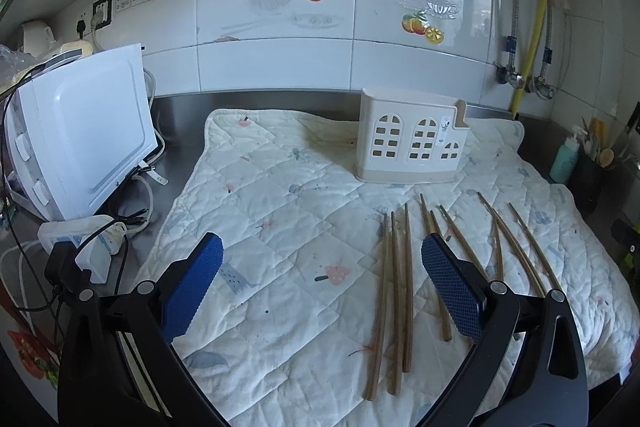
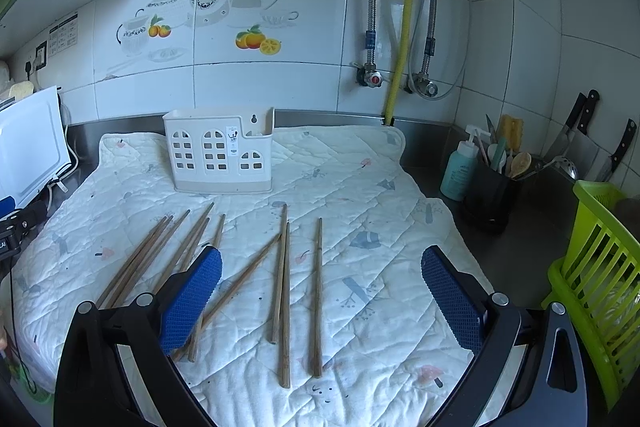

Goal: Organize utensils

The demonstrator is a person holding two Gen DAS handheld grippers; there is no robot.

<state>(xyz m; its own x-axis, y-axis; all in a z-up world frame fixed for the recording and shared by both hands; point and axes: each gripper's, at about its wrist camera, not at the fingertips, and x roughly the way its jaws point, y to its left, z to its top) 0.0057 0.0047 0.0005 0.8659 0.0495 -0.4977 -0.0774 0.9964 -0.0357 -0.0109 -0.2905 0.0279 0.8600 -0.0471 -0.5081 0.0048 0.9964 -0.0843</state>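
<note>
1. The counter is dark grey metal and stands against a wall of white tiles; some tiles carry pictures of teapots and oranges.
2. A white quilted cloth with small prints covers most of the counter.
3. The chopsticks lie loose on this cloth, about ten of them, brown and spread in small groups; some cross each other.
4. Behind them, near the wall, a white utensil holder with window-shaped holes stands upright on the cloth, apart from the chopsticks.
5. The left tongs are wide open and hold nothing; they hang over the cloth with the chopsticks just beside their right pad.
6. The right tongs are also wide open and hold nothing; several chopsticks show between the two blue pads, below them on the cloth.
7. On the left side stand a white appliance and a power strip with cables.
8. On the right side there are a teal pump bottle, a black pot with spoons, knives leaning at the wall and a green plastic rack.
9. A yellow hose and metal pipes run down the wall.
</note>
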